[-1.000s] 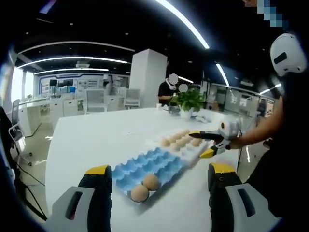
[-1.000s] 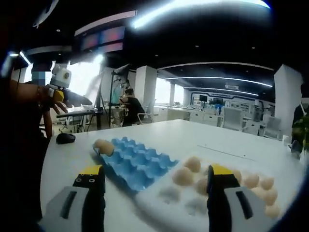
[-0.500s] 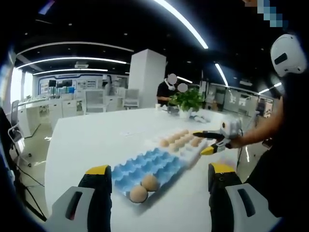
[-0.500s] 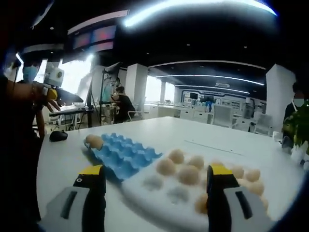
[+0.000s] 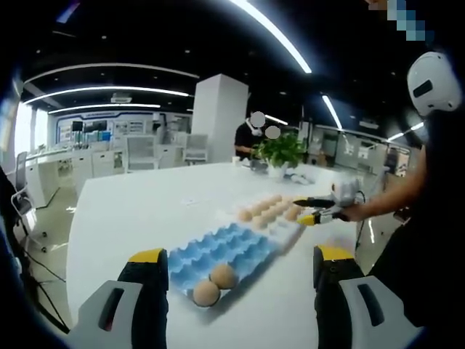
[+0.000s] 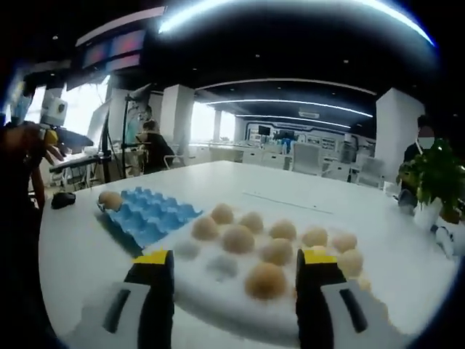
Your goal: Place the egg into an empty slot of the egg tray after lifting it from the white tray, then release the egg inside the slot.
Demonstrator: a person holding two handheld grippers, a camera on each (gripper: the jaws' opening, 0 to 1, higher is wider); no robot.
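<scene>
Hovering right gripper (image 6: pixel 229 265) jaws apart, empty | smooth eggs (image 6: pixel 265 280) in white tray (image 6: pixel 218 298) | left gripper (image 5: pixel 240 265) agape, empty

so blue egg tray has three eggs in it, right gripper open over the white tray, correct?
Not three: the left gripper view shows two eggs in the blue egg tray. The rest holds: right gripper open over the white tray.

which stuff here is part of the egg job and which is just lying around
Part of the job:
- eggs in the white tray
- blue egg tray, two eggs already in it
- right hand-held gripper, open over the white tray
- left hand-held gripper, open

Just lying about:
- potted plant
- dark mouse-like thing
- the table itself
</scene>
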